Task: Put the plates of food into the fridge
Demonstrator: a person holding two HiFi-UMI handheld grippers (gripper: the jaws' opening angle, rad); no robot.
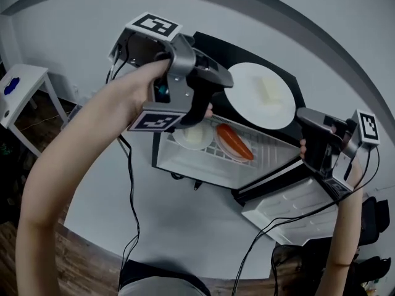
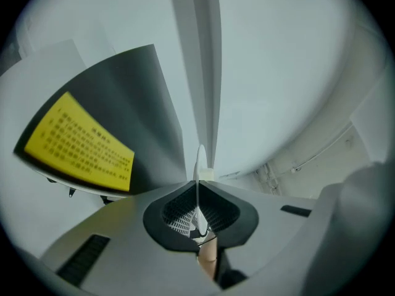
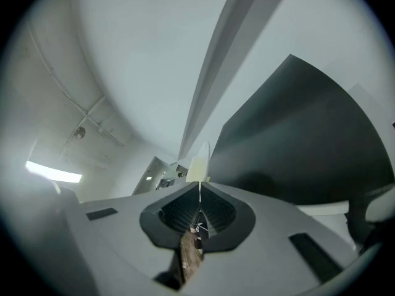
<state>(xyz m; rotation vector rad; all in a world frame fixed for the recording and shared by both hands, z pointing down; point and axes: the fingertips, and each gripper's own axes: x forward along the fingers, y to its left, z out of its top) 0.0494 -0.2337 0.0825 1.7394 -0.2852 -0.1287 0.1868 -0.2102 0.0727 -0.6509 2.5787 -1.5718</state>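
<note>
The left claw [image 1: 223, 84] and right claw [image 1: 301, 117] clench opposite rims of a smooth round white plate [image 1: 250, 106] bearing a pale rectangular block [image 1: 270, 90], with the open wire-shelved fridge [image 1: 203, 168] beneath both.

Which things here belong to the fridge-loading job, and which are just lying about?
Job: plate with a pale block, gripped by left gripper and right gripper; open fridge; sausage plate and another plate inside.
Lying about: white side table, blue object on it, black cables.
</note>
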